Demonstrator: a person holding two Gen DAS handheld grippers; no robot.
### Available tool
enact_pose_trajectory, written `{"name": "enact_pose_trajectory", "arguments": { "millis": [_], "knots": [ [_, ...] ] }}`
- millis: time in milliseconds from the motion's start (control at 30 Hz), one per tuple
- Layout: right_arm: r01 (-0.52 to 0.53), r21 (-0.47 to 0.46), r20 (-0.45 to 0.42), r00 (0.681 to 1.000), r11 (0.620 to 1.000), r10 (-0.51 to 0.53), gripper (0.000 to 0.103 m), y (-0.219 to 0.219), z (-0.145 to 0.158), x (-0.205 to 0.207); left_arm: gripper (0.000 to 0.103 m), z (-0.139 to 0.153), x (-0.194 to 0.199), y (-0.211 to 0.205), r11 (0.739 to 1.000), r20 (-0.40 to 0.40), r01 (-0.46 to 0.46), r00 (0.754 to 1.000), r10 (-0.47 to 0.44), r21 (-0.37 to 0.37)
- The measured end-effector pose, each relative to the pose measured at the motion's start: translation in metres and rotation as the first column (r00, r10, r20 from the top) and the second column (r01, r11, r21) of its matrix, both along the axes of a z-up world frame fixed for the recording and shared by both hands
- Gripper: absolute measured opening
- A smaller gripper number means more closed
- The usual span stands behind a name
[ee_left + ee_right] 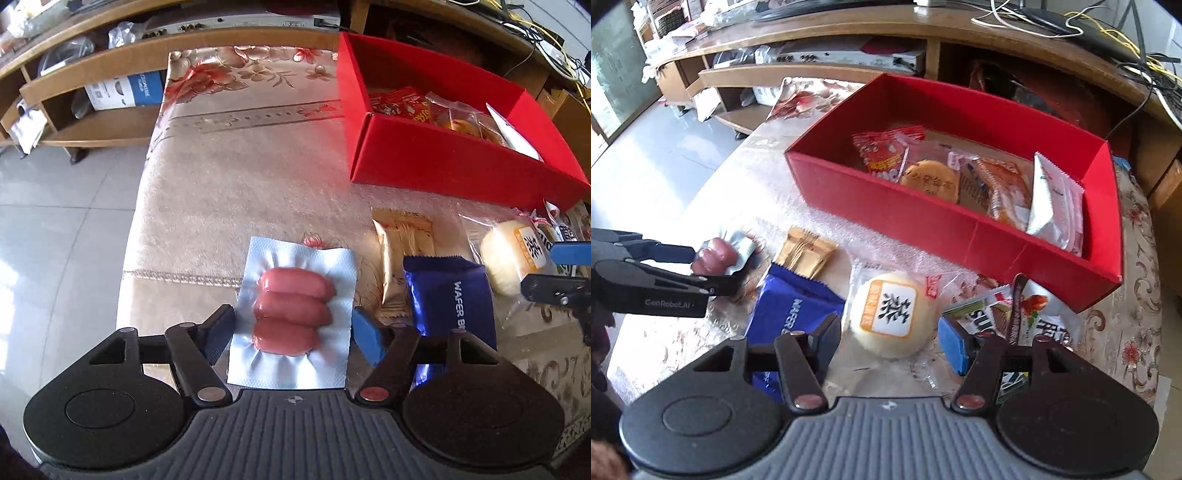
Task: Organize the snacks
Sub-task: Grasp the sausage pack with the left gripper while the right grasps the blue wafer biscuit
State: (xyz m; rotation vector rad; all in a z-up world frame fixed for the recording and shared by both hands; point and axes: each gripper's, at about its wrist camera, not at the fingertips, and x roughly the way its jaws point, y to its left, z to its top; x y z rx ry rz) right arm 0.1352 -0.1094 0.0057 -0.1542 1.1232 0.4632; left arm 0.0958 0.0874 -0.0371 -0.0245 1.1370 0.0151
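A foil-backed pack of three pink sausages (291,310) lies on the floral tablecloth (240,184). My left gripper (293,328) is shut on it, one pad at each side edge. In the right wrist view the sausage pack (714,251) curls between the left gripper (720,267) fingers. My right gripper (890,339) is shut on a round white bun (890,314) in clear wrap with an orange label. The bun (506,258) and right gripper (543,267) show at the left view's right edge. The open red box (905,214) holds several snack packets.
A gold packet (807,251) and a blue wafer packet (790,306) lie between the two grippers. More packets (1027,314) sit right of the bun. The red box (443,162) stands at the back right. A wooden shelf unit (110,55) stands behind the table, with tiled floor on the left.
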Motion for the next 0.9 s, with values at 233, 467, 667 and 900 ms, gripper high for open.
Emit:
{"name": "enact_pose_trajectory", "arguments": {
  "millis": [233, 467, 667, 900],
  "knots": [
    [-0.008, -0.006, -0.002, 1.0, 1.0, 0.008, 0.056, 0.014, 0.001, -0.011, 0.074, 0.009, -0.008, 0.004, 0.999, 0.033, -0.006, 0.999, 0.007, -0.04],
    [0.005, 0.05, -0.042, 0.999, 0.999, -0.002, 0.058, 0.032, 0.003, -0.033, 0.074, 0.003, -0.016, 0.006, 0.997, 0.017, 0.026, 1.0, -0.025, -0.073],
    [0.075, 0.047, -0.056, 0.996, 0.996, -0.072, 0.063, 0.053, -0.007, -0.028, 0.075, 0.0, -0.026, 0.011, 0.995, 0.012, 0.042, 0.999, -0.041, -0.09],
    [0.075, 0.044, -0.082, 0.994, 0.996, -0.071, 0.063, 0.066, -0.012, -0.031, 0.077, 0.003, -0.027, 0.025, 0.994, 0.017, -0.004, 1.0, 0.006, -0.105]
  ]
}}
